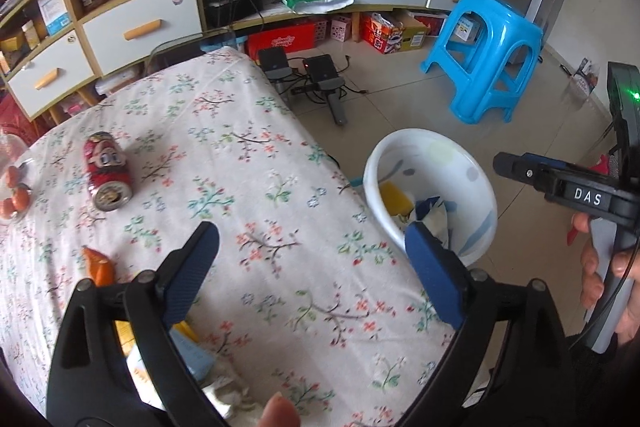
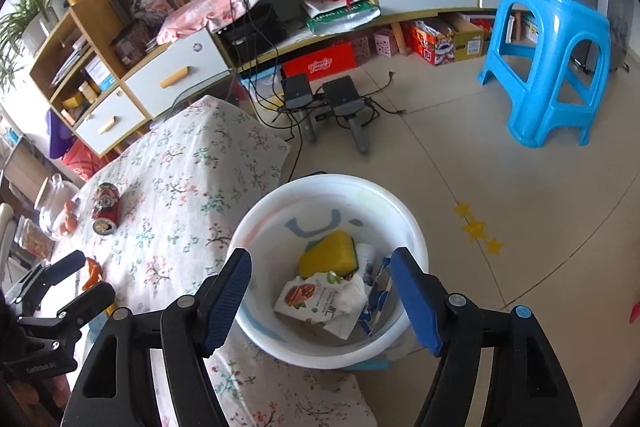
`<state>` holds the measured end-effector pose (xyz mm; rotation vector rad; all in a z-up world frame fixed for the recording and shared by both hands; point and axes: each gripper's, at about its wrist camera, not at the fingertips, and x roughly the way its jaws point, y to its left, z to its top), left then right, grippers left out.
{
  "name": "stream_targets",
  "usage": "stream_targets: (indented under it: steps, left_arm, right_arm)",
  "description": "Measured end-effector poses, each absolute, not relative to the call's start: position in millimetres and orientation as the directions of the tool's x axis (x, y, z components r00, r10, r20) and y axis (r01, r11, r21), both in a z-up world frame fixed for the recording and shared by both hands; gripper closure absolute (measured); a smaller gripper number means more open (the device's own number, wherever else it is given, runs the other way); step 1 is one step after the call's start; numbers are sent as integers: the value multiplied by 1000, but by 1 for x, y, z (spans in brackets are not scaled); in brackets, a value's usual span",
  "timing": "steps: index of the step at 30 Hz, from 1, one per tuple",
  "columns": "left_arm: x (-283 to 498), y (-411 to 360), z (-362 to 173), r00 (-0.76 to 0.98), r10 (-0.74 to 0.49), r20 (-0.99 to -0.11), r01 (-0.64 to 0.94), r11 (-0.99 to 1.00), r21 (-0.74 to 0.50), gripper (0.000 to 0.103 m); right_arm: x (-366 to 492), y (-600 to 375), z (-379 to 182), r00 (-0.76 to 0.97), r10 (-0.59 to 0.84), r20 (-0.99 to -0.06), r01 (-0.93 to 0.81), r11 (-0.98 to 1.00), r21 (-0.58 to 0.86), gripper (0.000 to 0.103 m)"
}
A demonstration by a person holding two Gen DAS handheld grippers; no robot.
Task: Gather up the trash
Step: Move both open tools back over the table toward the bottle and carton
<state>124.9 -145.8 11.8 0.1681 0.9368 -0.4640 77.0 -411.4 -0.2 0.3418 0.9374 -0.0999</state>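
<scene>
A white basin stands on the floor beside the table and holds a yellow sponge, a snack packet and crumpled paper. My right gripper hangs open right above it, with nothing between its pads. My left gripper is open over the floral tablecloth, also with nothing in it. A red can lies on its side at the table's left. An orange wrapper lies near the left finger. Packets and a crumpled tissue show under the left gripper's frame.
A blue plastic stool stands on the tiled floor beyond the basin. Two black devices with cables lie near the shelf unit. A glass cover over small orange fruits sits at the table's left edge.
</scene>
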Motion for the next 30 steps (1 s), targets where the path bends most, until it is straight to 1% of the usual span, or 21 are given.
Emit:
stream_targets:
  steps: [3,9,17,23,27,30]
  left_arm:
    - [118,-135,15,515,-293,-805,445,894,-40,8]
    - [103,-102,22,530,-285,-799,424,905,-42,7]
    - [98,-32,27,563,-211,-799,316,948,-27,7]
    - [102,27,12,558,-161,-814,207,977,-50,7]
    - [100,52,-4,530,-130,-838,196,980,-28,7]
    - [97,67,-21,486,-131,-864,229,973,-18,7]
  right_arm:
    - [72,-401,4,589,56,-806,221,949,227,26]
    - [63,-383,17,617,45,-785,204,955,215,23]
    - [70,-353,20,623,53,-780,183,960,211,22]
    - [85,-315,16,609,86,-788,128,970,205,22]
    - [93,-285,11,592,116,-797,73,978,197,22]
    - [95,-266,7,581,126,-804,37,983,181,22]
